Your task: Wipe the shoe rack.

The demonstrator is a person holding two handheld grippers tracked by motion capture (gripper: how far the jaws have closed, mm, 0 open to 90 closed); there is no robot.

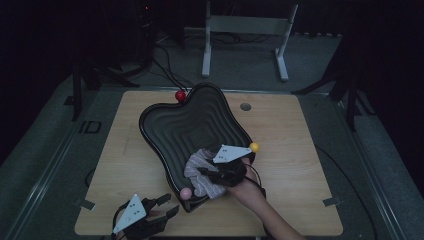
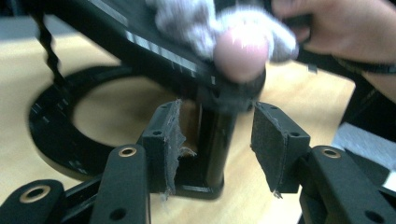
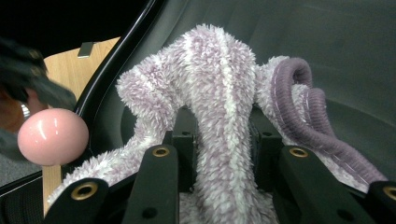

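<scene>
A fluffy lilac-and-white cloth (image 1: 196, 175) (image 3: 219, 70) lies bunched at the near corner of a black wavy tray (image 1: 195, 120) (image 3: 327, 46). My right gripper (image 1: 205, 172) (image 3: 222, 130) is shut on a fold of it, inside the tray. A pink ball (image 1: 185, 193) (image 2: 240, 53) (image 3: 53, 136) sits on that corner's rim. My left gripper (image 1: 171, 204) (image 2: 215, 112) is low over the table just left of the corner. Its jaws stand apart on either side of the tray's black support post (image 2: 215, 144), with a gap at each pad.
A red ball (image 1: 180, 95) marks the tray's far corner and a yellow ball (image 1: 254, 147) its right corner. The stand's black ring base (image 2: 51, 130) rests on the wooden table (image 1: 300, 175). A white frame (image 1: 245, 25) stands beyond the table.
</scene>
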